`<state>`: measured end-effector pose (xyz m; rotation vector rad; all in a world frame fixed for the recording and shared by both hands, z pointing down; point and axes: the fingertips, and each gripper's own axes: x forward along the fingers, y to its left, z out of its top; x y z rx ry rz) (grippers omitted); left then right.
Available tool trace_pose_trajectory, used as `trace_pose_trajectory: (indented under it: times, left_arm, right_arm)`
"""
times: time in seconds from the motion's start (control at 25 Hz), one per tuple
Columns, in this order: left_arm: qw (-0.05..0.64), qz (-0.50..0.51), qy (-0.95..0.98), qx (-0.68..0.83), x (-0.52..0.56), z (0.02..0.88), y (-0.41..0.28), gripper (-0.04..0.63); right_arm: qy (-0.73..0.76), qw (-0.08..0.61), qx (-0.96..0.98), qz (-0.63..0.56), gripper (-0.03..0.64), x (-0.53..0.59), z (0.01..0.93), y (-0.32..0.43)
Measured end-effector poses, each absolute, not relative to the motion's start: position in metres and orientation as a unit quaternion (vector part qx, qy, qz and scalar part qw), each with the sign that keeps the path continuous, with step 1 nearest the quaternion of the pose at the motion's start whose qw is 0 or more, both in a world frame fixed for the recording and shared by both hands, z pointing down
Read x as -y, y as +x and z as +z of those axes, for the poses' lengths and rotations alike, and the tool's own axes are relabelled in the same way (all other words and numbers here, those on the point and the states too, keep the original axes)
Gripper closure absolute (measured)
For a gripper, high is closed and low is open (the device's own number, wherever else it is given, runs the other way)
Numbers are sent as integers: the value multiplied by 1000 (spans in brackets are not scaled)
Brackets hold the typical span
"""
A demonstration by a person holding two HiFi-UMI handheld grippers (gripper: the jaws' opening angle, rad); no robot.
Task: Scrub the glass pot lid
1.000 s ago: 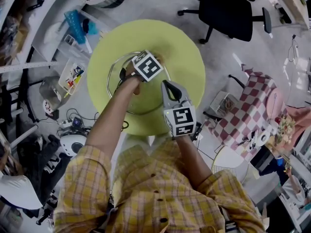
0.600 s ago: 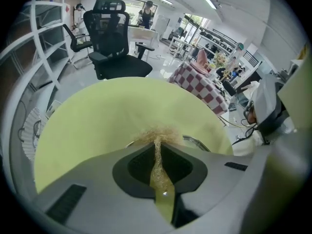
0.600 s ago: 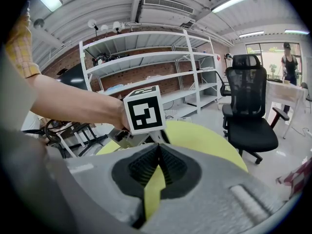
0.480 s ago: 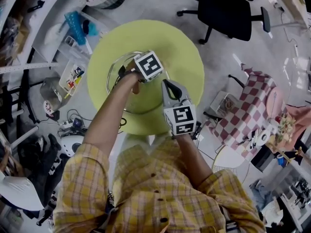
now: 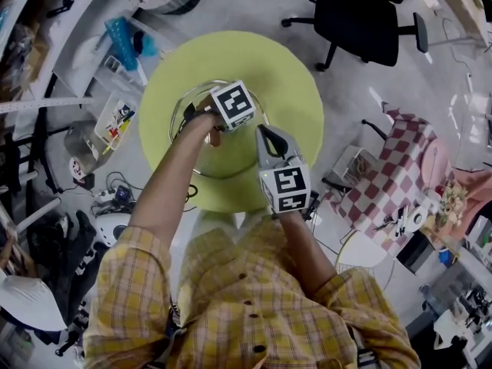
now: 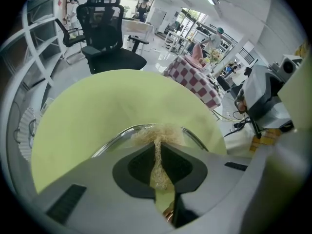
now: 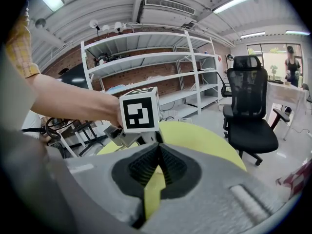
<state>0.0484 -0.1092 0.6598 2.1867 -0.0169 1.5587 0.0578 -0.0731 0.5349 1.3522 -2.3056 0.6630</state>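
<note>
Little has moved in the last second: in the head view the left gripper [image 6: 157, 145] has only nudged toward 3 o'clock and back again, while the right gripper [image 5: 264, 134] and the glass pot lid [image 5: 179, 126] sit where they were. That small to-and-fro reads to me as short scrubbing strokes and not a change of position, so the scrubbing seems under way on one patch, with most of the glass yet to be covered. The left jaws are clenched on a tan, fibrous scrubber [image 6: 164, 130], whose tuft pokes out past the tips and lies right at the lid's metal rim. The lid rests flat near the middle of the round yellow-green table [image 5: 288, 75], a touch toward 7 o'clock of its centre. The right jaws are pressed together with nothing between them, tips pointing at the lid's 4 o'clock edge; whether they touch the rim I cannot tell, though bracing the lid there would make sense. Since the lid has not slid, the strokes look well controlled.
</note>
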Motion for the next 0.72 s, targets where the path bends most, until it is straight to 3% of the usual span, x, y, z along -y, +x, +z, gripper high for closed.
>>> trace_pose_trajectory:
  times: [0.72]
  left_arm:
    - [241,599,764,-6,94,656,23,555]
  right_arm:
    - [482,188,825,226,620,64,524,57]
